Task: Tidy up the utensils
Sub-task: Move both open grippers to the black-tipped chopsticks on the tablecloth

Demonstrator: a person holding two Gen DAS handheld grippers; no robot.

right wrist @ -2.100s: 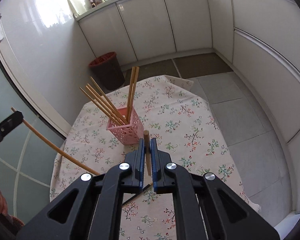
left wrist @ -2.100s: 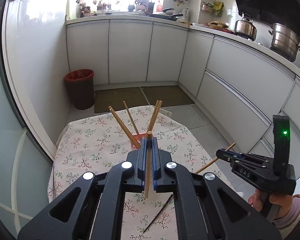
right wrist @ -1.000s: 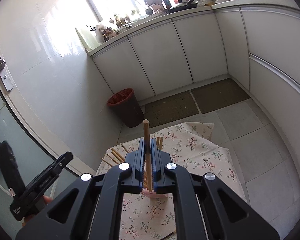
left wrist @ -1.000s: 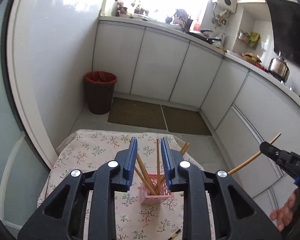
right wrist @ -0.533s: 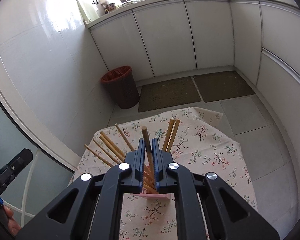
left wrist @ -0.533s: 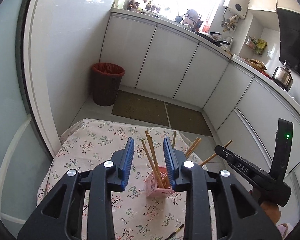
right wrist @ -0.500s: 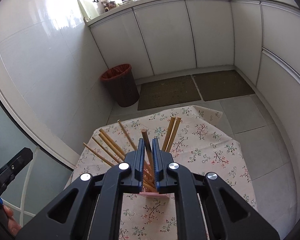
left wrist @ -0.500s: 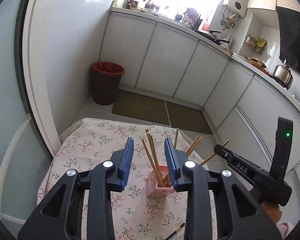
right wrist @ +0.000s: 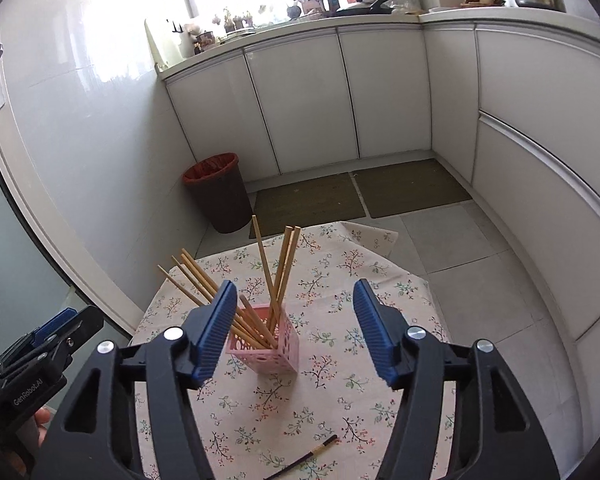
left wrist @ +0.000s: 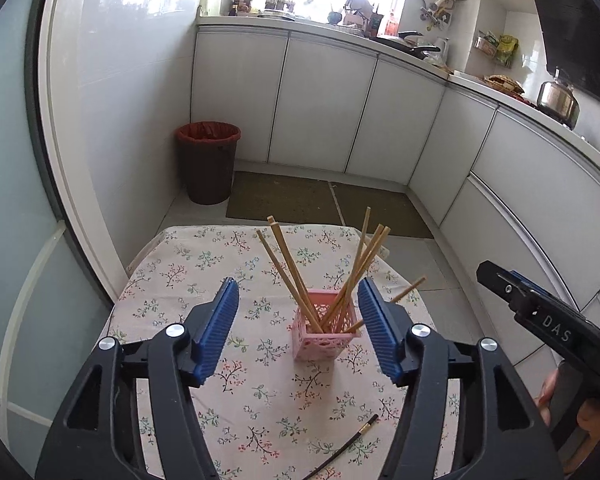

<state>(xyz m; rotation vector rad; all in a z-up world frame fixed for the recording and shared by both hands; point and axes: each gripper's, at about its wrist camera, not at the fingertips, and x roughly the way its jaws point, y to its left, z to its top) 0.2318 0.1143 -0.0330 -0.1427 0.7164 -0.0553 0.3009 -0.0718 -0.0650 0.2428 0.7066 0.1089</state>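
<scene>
A pink perforated holder (left wrist: 325,339) stands on the floral tablecloth (left wrist: 204,264) and holds several wooden chopsticks (left wrist: 290,272) that lean left and right. It also shows in the right wrist view (right wrist: 266,350) with the chopsticks (right wrist: 278,276). My left gripper (left wrist: 298,324) is open and empty, above and in front of the holder. My right gripper (right wrist: 292,328) is open and empty, with the holder between its jaws in view. A dark chopstick (left wrist: 346,450) lies on the cloth near me; it also shows in the right wrist view (right wrist: 306,456).
A dark bin with a red liner (left wrist: 208,162) stands on the floor beyond the table. White cabinets (left wrist: 320,104) run along the back and right. Two brown mats (left wrist: 284,200) lie on the floor. The table edge drops off at the right.
Both grippers have opened wide. The chopstick the right gripper held now stands in the holder. The left gripper let its chopstick go earlier and has drawn back.
</scene>
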